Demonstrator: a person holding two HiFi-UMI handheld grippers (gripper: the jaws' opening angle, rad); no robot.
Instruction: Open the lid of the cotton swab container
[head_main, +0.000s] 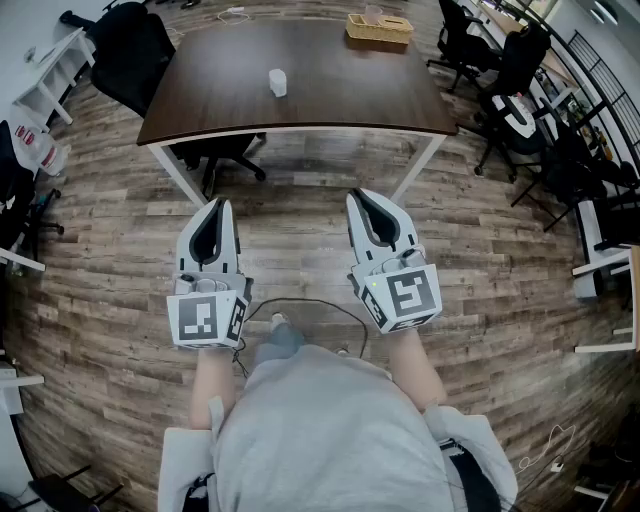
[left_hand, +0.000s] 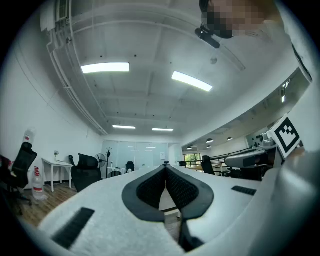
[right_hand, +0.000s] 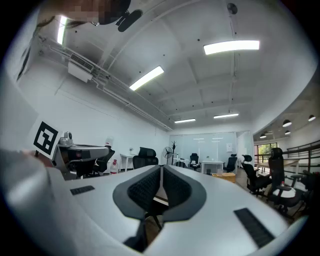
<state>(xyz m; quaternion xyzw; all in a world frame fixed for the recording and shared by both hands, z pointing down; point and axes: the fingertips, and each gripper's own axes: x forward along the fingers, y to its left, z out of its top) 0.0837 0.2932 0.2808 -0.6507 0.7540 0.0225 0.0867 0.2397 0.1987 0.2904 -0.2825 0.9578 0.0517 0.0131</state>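
A small white cotton swab container (head_main: 277, 82) stands near the middle of the dark brown table (head_main: 330, 105), far ahead of me. My left gripper (head_main: 215, 205) is held over the wooden floor short of the table, jaws shut with nothing between them. Beside it, my right gripper (head_main: 360, 197) is also shut and empty, level with the left one. In the left gripper view the left gripper (left_hand: 165, 167) has its tips meeting; in the right gripper view the right gripper (right_hand: 161, 169) shows the same. The container is not visible in either gripper view.
A wicker basket (head_main: 379, 29) sits at the table's far right. Black office chairs (head_main: 130, 50) stand at the far left and several more (head_main: 520, 70) along the right. A white shelf (head_main: 45, 75) lines the left wall. A cable (head_main: 310, 305) lies on the floor near my feet.
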